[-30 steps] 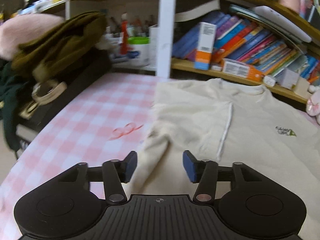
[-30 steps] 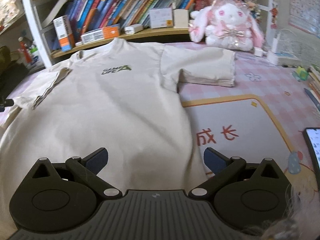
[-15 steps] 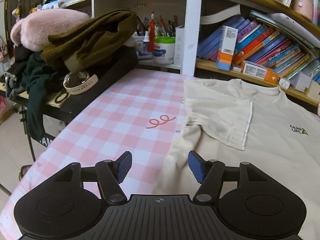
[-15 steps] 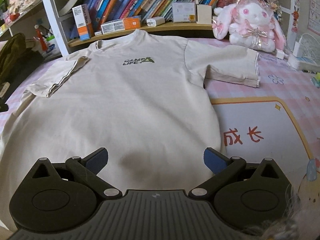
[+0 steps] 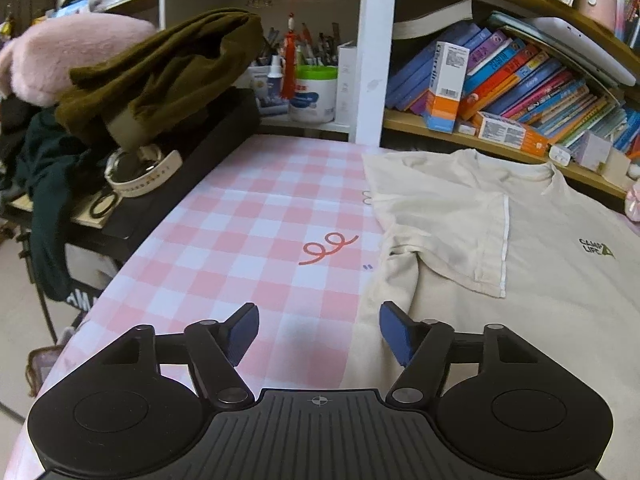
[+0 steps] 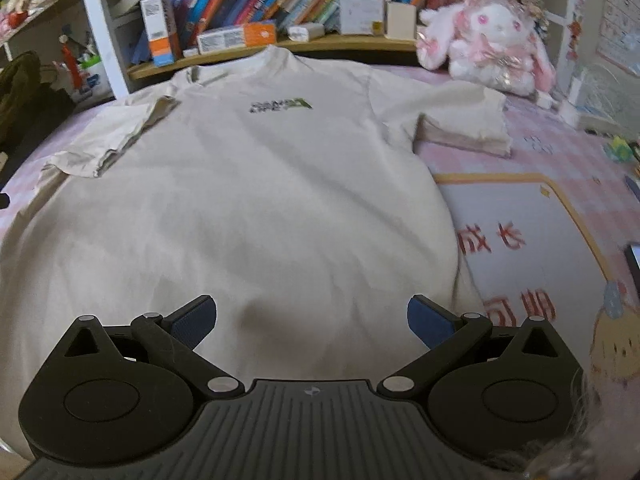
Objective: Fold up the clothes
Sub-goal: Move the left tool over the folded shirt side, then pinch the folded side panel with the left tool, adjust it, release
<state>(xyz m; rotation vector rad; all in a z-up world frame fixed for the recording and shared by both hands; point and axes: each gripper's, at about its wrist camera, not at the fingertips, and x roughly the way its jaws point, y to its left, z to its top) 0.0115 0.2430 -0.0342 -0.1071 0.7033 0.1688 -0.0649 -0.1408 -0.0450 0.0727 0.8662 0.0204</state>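
Left hand-held gripper (image 5: 319,330) released above shirt edge, right hand-held gripper (image 6: 312,318) released over cream T-shirt (image 6: 248,208)

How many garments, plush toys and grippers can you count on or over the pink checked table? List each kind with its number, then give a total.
Garments: 1, the cream T-shirt
Plush toys: 1, the white and pink rabbit plush
Grippers: 2, the left gripper and the right gripper, both with jaws open
Total: 4

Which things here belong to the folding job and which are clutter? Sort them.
Job: T-shirt, spread flat, one sleeve folded in; left gripper and right gripper, both open.

Clutter: plush rabbit, books, olive garment, pink plush, phone, mat.
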